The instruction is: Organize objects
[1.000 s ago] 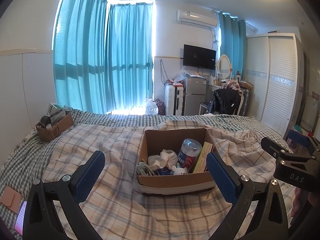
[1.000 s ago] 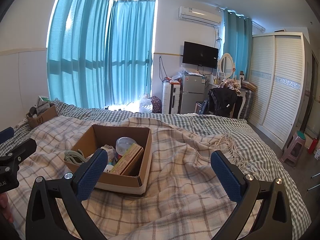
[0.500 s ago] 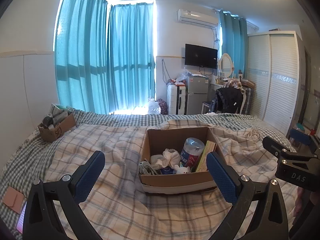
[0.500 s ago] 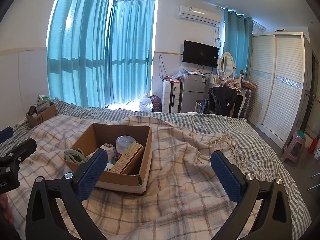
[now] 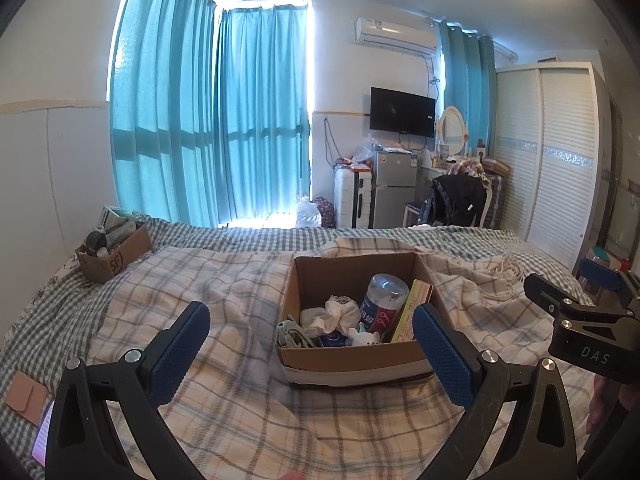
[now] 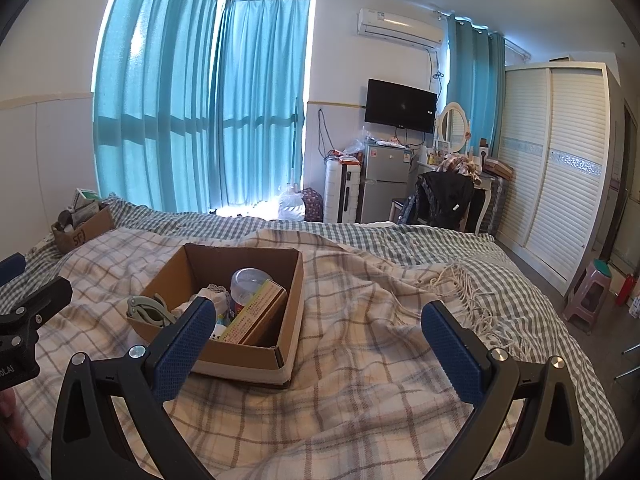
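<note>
Both empty and spread wide: left claw (image 5: 310,326), right claw (image 6: 318,322), hovering over the blanket (image 5: 224,288). Near, mid-bed, a cardboard box (image 5: 352,356) already packed with bottle (image 5: 384,300), yellow carton (image 5: 412,312), crumpled cloth (image 5: 336,312), clip (image 6: 148,310). Far left, a second box (image 5: 114,258), also filled. Fits either a finished sort or one pending unpacking.
</note>
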Demonstrator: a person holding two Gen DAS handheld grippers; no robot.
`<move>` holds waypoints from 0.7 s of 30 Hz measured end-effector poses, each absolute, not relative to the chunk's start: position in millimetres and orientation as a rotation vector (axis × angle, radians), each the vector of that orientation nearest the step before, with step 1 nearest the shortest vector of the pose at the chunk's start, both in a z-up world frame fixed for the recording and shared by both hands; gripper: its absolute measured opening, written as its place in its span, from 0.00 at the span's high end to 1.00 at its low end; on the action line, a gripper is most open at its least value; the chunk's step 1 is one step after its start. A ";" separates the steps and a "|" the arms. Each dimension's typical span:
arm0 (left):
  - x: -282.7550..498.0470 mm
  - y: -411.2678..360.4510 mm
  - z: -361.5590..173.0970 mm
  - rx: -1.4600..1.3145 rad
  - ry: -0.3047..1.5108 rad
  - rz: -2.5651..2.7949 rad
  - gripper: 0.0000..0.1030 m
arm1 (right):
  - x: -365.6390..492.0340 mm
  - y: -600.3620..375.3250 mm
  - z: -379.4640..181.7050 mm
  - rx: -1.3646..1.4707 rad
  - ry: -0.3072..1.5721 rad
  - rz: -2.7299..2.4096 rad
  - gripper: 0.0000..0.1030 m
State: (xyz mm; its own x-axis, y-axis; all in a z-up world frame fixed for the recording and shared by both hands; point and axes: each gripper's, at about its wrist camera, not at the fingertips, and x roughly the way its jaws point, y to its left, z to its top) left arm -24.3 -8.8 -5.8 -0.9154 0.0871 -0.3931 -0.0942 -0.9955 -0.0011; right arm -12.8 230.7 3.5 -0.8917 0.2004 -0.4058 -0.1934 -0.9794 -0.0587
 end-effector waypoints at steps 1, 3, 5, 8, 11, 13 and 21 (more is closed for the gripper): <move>-24.2 -8.9 -5.9 -0.614 0.024 2.986 0.00 | -12.7 230.6 3.5 -0.620 -0.024 2.873 0.00; -23.7 -9.6 -5.9 -0.617 0.022 2.988 0.00 | -12.4 230.4 2.7 -0.620 -0.025 2.872 0.00; -23.8 -9.9 -5.9 -0.620 0.023 2.988 0.00 | -12.5 230.5 3.0 -0.621 -0.024 2.873 0.00; -24.1 -10.0 -5.9 -0.620 0.022 2.988 0.00 | -12.9 230.7 2.6 -0.623 -0.024 2.873 0.00; -24.1 -9.8 -5.9 -0.621 0.025 2.990 0.00 | -12.6 230.6 1.1 -0.624 -0.022 2.872 0.00; -24.1 -9.8 -6.1 -0.622 0.025 2.990 0.00 | -12.7 230.4 0.6 -0.626 -0.024 2.870 0.00; -24.4 -9.6 -8.6 -0.633 0.033 2.978 0.00 | -13.9 230.0 -1.0 -0.638 -0.025 2.869 0.00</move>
State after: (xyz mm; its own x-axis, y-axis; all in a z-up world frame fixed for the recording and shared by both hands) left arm -24.4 -9.6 -8.6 -0.9092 0.0903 -0.4065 -0.0992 -0.9951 0.0009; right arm -13.9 230.0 -1.0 -0.8864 0.1998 -0.4175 -0.1926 -0.9794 -0.0598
